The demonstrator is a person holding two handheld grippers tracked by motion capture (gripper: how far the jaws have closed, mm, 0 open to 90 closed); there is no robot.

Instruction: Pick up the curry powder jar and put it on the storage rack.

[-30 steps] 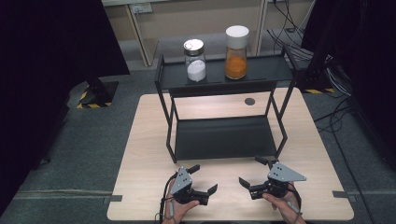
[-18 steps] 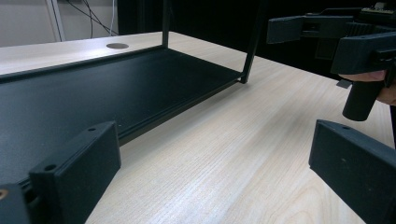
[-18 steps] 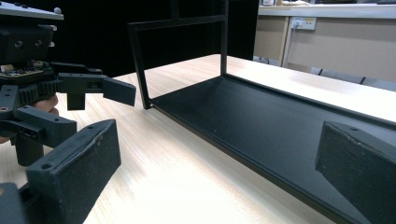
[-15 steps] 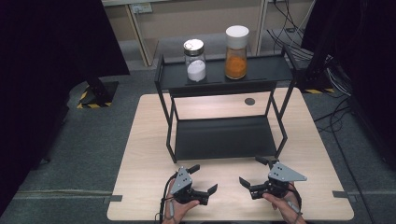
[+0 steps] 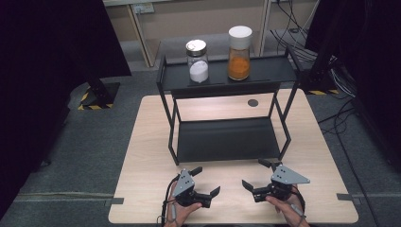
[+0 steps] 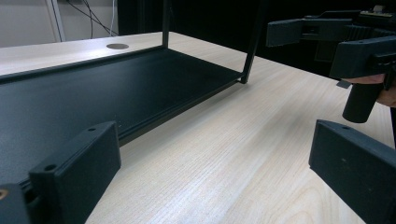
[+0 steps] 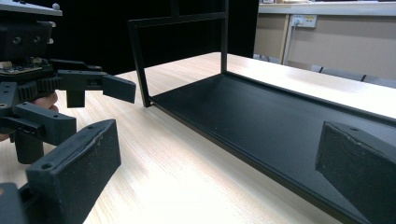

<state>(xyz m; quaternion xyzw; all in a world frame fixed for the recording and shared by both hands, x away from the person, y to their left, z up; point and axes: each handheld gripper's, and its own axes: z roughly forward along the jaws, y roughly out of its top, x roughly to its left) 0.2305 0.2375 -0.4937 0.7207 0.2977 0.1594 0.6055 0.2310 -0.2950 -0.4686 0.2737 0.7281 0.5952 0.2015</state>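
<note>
Holding our left gripper [image 5: 204, 182] and right gripper [image 5: 254, 175] low over the surface [image 5: 146, 156], fingers spread and empty, we should rise clear of the rack [image 5: 227, 139] before reaching. Both jars, white-filled [image 5: 197, 61] and orange-filled [image 5: 239, 47], stand upright on its top shelf.

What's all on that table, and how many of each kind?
Jars: 2, a white-filled jar and an orange-filled jar, both on the rack's top shelf
Rack: 1
Hand-held grippers: 2, left and right, both open
Total: 5
</note>
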